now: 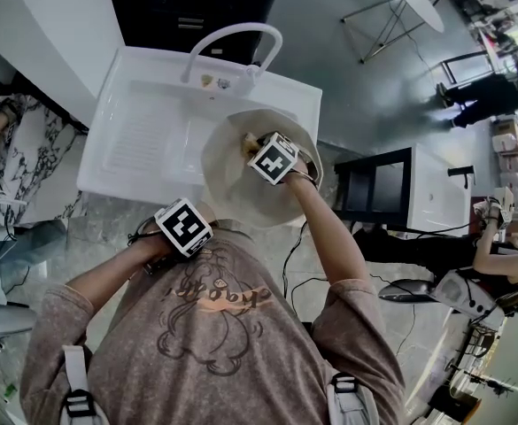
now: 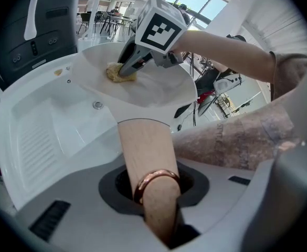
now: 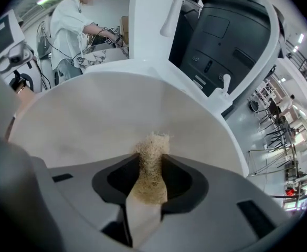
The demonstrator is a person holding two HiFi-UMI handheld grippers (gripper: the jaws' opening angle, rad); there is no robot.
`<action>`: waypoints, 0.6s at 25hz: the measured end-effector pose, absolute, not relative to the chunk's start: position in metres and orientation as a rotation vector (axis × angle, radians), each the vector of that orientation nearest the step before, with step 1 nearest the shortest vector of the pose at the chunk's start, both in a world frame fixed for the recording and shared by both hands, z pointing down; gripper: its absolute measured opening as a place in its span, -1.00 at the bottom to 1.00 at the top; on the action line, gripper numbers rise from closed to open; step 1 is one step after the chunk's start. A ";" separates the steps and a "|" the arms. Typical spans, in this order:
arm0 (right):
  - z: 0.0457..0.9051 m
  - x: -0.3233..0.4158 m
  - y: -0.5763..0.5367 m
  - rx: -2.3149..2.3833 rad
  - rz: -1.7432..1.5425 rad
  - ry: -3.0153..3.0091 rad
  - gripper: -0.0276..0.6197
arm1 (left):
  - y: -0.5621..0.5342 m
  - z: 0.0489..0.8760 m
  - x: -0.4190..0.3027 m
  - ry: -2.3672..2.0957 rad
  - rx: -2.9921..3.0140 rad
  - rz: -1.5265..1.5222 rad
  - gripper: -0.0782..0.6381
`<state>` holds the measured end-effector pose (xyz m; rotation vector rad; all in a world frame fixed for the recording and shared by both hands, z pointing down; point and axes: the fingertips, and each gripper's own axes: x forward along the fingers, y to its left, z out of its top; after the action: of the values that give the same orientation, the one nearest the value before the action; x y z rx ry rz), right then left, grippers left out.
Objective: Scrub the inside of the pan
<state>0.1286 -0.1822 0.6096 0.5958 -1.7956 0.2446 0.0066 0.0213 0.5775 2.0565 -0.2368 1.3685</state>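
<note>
Pan (image 1: 226, 180), cream-coloured, is held tilted over the right end of the white sink (image 1: 130, 153), near its front edge and in front of the arched faucet (image 1: 232, 34). The left gripper (image 2: 154, 193) is clamped on the pan's wooden handle (image 2: 145, 146), where a copper ring (image 2: 156, 178) circles it. The right gripper (image 3: 149, 175) pinches a tan fibrous scrubber (image 3: 152, 150), whose tip rests against the pan's inner surface on the side away from the handle.

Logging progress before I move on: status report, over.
Left claw shut on pan handle. Right claw shut on fibre scrubber, pressed inside the pan, over the sink. Nothing in the way.
</note>
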 end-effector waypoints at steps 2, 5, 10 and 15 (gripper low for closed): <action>0.610 0.136 -0.181 0.596 0.248 -1.776 -0.47 | 0.021 0.577 0.006 -0.236 2.056 1.367 -0.48; 0.611 0.148 -0.177 0.587 0.249 -1.740 -0.47 | 0.021 0.579 0.006 -0.235 2.055 1.363 -0.48; 0.613 0.166 -0.167 0.571 0.249 -1.678 -0.47 | 0.019 0.579 0.002 -0.236 2.053 1.372 -0.48; 0.612 0.174 -0.151 0.529 0.291 -1.653 -0.47 | 0.018 0.579 0.000 -0.239 2.045 1.364 -0.47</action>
<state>0.1743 -0.1509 0.6124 0.5294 -1.6528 0.2907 0.0002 0.0182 0.5786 2.0453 -0.2393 1.3641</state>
